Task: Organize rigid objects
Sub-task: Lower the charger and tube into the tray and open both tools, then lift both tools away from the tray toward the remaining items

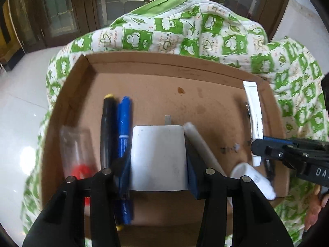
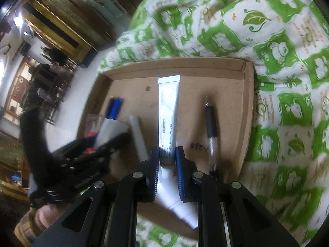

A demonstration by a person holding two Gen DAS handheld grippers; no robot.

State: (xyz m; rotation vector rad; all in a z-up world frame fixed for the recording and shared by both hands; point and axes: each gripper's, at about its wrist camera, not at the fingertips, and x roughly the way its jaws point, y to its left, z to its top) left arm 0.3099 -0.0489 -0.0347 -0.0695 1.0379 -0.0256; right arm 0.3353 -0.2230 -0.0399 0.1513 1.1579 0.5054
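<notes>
1. The left gripper (image 1: 159, 177) is clamped on a white charger (image 1: 159, 156), its blue pads pressed against the two sides; the charger is held over the near middle of a shallow cardboard tray (image 1: 144, 60), prong end pointing to the far side.
2. The right gripper (image 2: 167, 164) is clamped on a white tube (image 2: 168, 111) near its cap end; the tube runs away from the gripper, its flat crimped end reaching almost to the tray's far wall.
3. Below the right gripper a second white tube (image 2: 176, 203) lies slanted at the tray's near edge.
4. Just left of the charger, a blue marker (image 1: 124, 123) and a black marker (image 1: 108, 127) lie side by side, touching, lengthwise near to far.
5. Further left stands a clear plastic piece (image 1: 76, 144) with something red inside; what it is I cannot tell.
6. Just right of the charger lies a white stick (image 1: 197, 142), slightly slanted.
7. On the tray's right side a pen (image 2: 211, 127) with a dark grip lies lengthwise, apart from the held tube.
8. The tray sits on a green and white patterned quilt (image 2: 277, 51), which bunches up behind it.
9. Beyond are a white tiled floor (image 1: 18, 107) and dark wooden cabinets (image 1: 61, 10).
</notes>
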